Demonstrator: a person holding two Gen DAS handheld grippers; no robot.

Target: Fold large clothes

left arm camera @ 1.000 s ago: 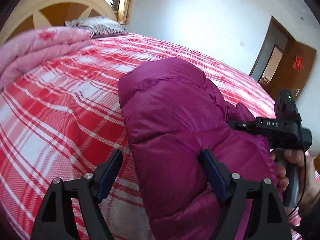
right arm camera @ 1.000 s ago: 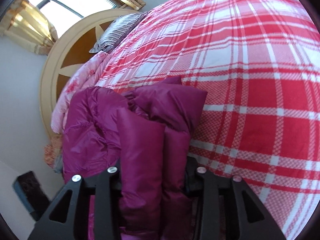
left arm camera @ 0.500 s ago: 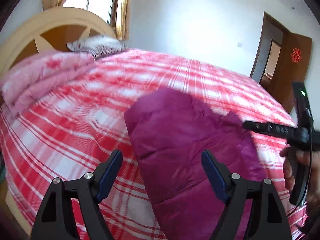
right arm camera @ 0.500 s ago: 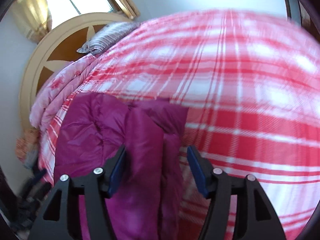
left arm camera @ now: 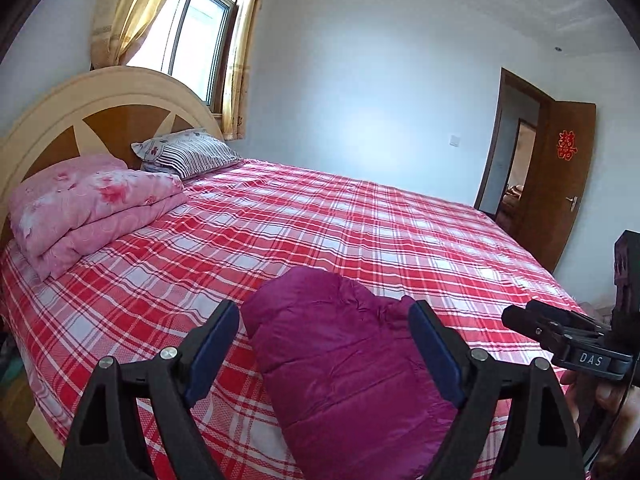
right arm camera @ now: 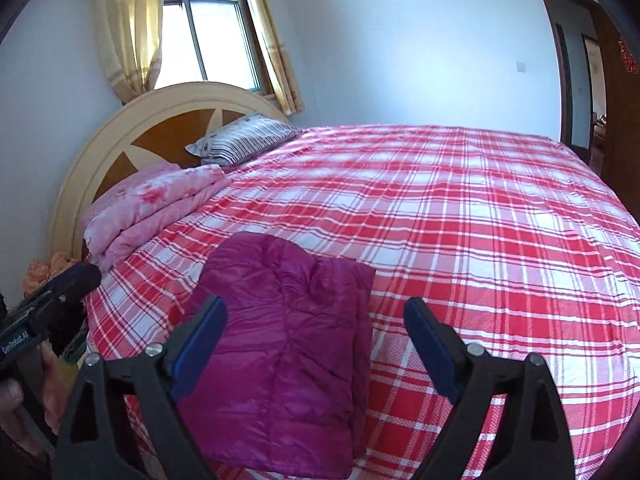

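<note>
Purple jacket (right arm camera: 288,344) folded on bed (right arm camera: 480,240) (near edge cut off).

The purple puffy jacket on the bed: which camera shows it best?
The right wrist view: the folded purple jacket shows nearly whole, far edge and layered right side included. In the left wrist view the jacket shows too, its near end cut off.

Plaid-sheeted bed (left arm camera: 360,220), arched headboard (left arm camera: 100,112), curtained sunlit window (right arm camera: 212,40), open brown door (left arm camera: 568,176)
</note>
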